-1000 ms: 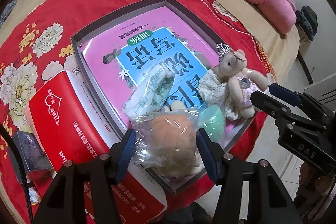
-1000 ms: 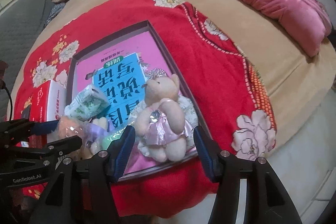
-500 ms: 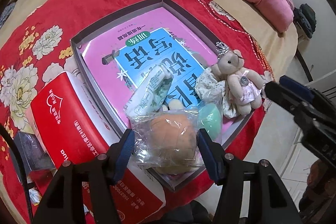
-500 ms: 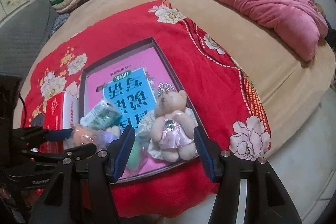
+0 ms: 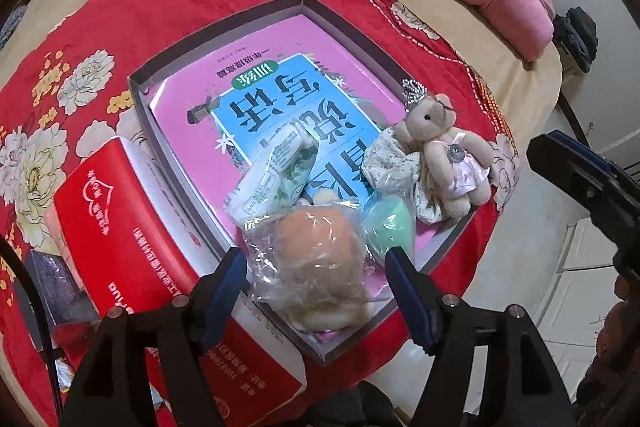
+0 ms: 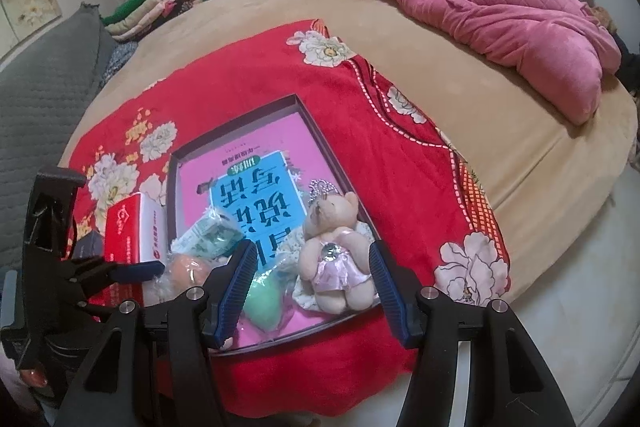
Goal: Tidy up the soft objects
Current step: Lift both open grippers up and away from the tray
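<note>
A dark-rimmed shallow tray (image 5: pixel 224 27) on the red blanket holds a pink and blue book with soft things piled at its near end. A bagged orange plush toy (image 5: pixel 316 259) lies there between the fingers of my left gripper (image 5: pixel 314 259). Its jaws are opening and a gap shows on both sides of the bag. Beside the toy are a green-white tissue packet (image 5: pixel 276 171), a mint sponge (image 5: pixel 388 223) and a crowned teddy bear (image 5: pixel 440 147) in a pink dress. My right gripper (image 6: pixel 312 247) hovers open above the bear (image 6: pixel 332 251), not touching it.
A red carton (image 5: pixel 120 219) stands against the tray's left side, with a small dark box (image 5: pixel 56 279) beyond it. The red floral blanket (image 6: pixel 400 167) covers a tan bed whose edge drops to the floor at the right. A pink quilt (image 6: pixel 500 11) lies at the back.
My left gripper's jaws have widened away from the bagged toy, which stays in the tray. My right gripper has risen from the bear, so more of the bed shows.
</note>
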